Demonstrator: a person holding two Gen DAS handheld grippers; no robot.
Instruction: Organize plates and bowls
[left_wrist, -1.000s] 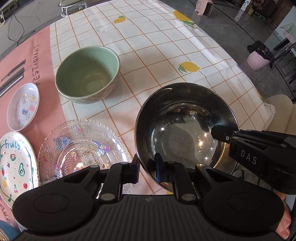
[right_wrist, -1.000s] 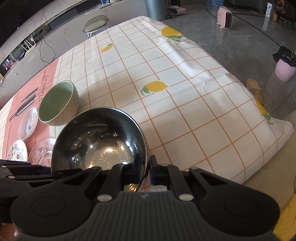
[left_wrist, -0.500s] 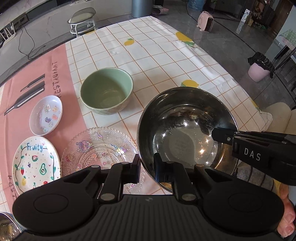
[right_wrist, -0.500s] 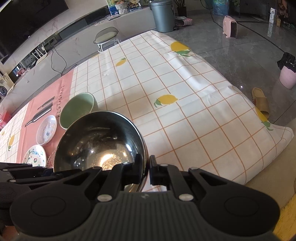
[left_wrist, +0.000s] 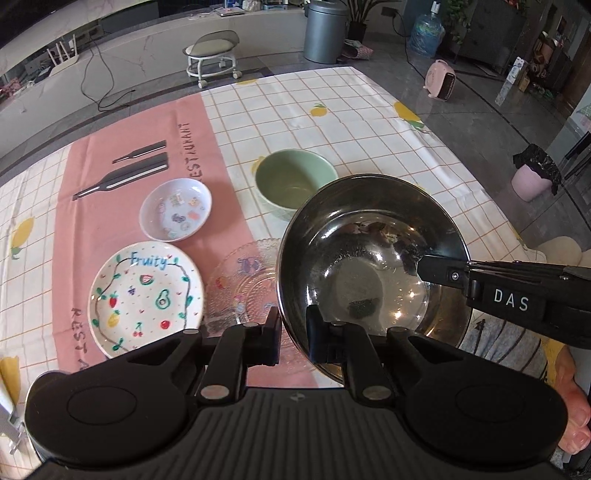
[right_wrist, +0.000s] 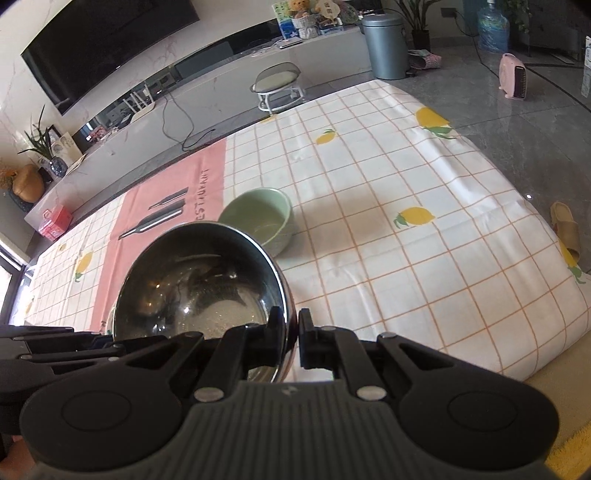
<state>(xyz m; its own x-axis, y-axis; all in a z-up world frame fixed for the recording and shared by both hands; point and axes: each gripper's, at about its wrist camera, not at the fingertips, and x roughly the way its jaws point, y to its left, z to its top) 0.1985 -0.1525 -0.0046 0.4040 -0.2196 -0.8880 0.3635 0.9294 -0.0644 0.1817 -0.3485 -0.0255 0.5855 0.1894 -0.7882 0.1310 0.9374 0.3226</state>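
Lifting the steel bowl (left_wrist: 373, 258) higher off the table (left_wrist: 369, 122) now, both the left gripper (left_wrist: 293, 332) and right gripper (right_wrist: 291, 339) fingers pinching its rim, so I'm probably carrying it over toward the green bowl (left_wrist: 295, 182) for nesting.

A dark television (right_wrist: 107, 48) hangs on the marble wall above a long low counter (right_wrist: 207, 92). A grey bin (right_wrist: 384, 46), a wheeled stool (right_wrist: 277, 86) and a pink heater (right_wrist: 512, 75) stand on the glossy grey floor (right_wrist: 491, 122)
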